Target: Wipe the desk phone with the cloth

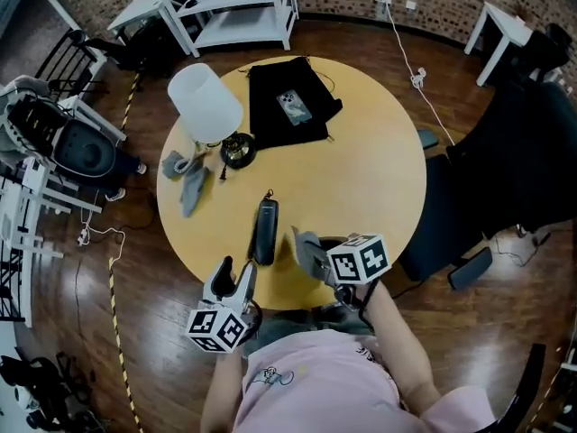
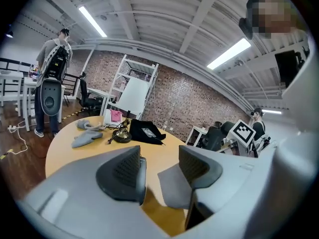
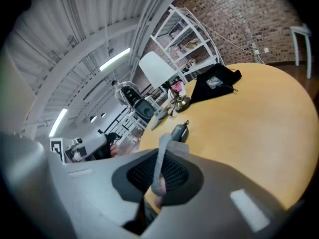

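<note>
The cloth (image 1: 303, 244) is gripped in the closed right tool (image 1: 315, 258), just beside the desk phone (image 1: 265, 231) at the tabletop's (image 1: 379, 179) near edge. Wiping appears not yet begun. The left tool (image 1: 234, 278) is held open, empty. A lamp (image 1: 206, 102), black bag (image 1: 290, 106) and grey rags (image 1: 187, 183) are set well apart, obstructing nothing.

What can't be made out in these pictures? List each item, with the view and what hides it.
- Head view: the black desk phone handset is too small to show keys or dirt.
- Right gripper view: the grey cloth is partly hidden low down behind the shut right gripper pinching it.
- Head view: that gripper's jaws are covered by its marker cube.
- Head view: the small patterned item on the black bag is too small to identify.
</note>
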### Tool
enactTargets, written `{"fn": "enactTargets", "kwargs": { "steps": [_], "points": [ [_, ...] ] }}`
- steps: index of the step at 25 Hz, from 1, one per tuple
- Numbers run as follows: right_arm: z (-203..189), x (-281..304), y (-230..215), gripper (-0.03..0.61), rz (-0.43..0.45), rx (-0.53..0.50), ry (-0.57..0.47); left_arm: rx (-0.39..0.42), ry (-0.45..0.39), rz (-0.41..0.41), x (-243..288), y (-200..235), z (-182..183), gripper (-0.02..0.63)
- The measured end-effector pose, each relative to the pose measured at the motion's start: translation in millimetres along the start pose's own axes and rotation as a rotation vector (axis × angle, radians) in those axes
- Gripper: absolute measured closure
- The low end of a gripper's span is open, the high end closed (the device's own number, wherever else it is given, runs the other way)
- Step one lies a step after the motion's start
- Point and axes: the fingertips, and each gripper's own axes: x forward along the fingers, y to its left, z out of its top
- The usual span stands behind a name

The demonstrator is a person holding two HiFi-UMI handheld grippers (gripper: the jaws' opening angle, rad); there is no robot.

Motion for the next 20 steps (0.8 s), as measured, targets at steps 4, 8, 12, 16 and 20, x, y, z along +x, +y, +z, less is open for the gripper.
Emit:
{"fn": "enactTargets", "kwargs": {
  "steps": [4,8,12,16,20],
  "points": [
    [16.5,10.5,12.3,0.572,0.010,0.013,-0.024,-0.002,-0.007,-0.003,-8.0,11.4,4.9,0.364],
    [33.0,37.6,0.6,0.572,-0.027,0.014,-0.013,0.029,0.040,0.011,-6.9,25.3,-12.0,0.364],
    [43.6,53.3,-9.4,0.572,-0.072,0.020,-0.003,0.278,0.232,0.083,39.6,43.4,-54.4,0.362],
    [29.5,52.0,-16.8,0.572,-0.104,0.046,0.006,0.437,0.408,0.131,112.4,58.6,-94.1,0.353],
    [5.3,43.1,-23.0,0.572,-0.138,0.053,0.034,0.437,0.530,0.132,151.9,68.5,-125.0,0.340]
  ]
}}
